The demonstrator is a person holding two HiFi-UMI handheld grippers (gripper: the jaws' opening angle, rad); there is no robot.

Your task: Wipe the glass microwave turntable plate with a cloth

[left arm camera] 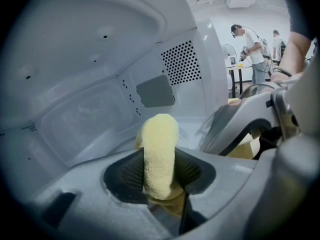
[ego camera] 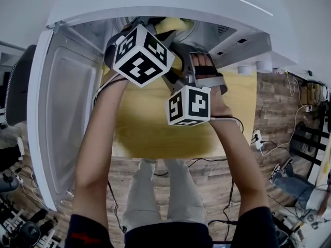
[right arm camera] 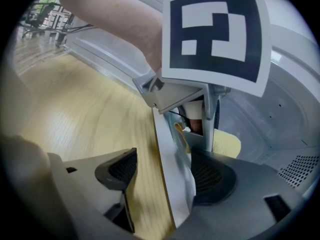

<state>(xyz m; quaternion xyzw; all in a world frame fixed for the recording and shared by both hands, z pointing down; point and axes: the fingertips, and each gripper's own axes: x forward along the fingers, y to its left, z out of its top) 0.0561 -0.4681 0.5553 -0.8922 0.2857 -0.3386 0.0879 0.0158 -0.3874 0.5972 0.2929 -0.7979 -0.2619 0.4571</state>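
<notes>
Cloth (left arm camera: 160,149): yellow terry, soft, folded; clenched in the left gripper (left arm camera: 159,176), inside the microwave (ego camera: 155,4) cavity.
Glass turntable plate (left arm camera: 192,130): faint clear arcs on the microwave floor, just beyond the cloth. Judged heavy, rigid, slick, breakable; best steadied by its rim.
Right gripper (right arm camera: 165,181): jaws spread at the microwave's mouth; a pale edge stands between them, unidentified.

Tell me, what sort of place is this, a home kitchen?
Probably not a home kitchen; more likely a lab or workshop. The open microwave sits on a plain wooden table, loose cables trail over the floor, and other people stand working in a large bright room behind.
</notes>
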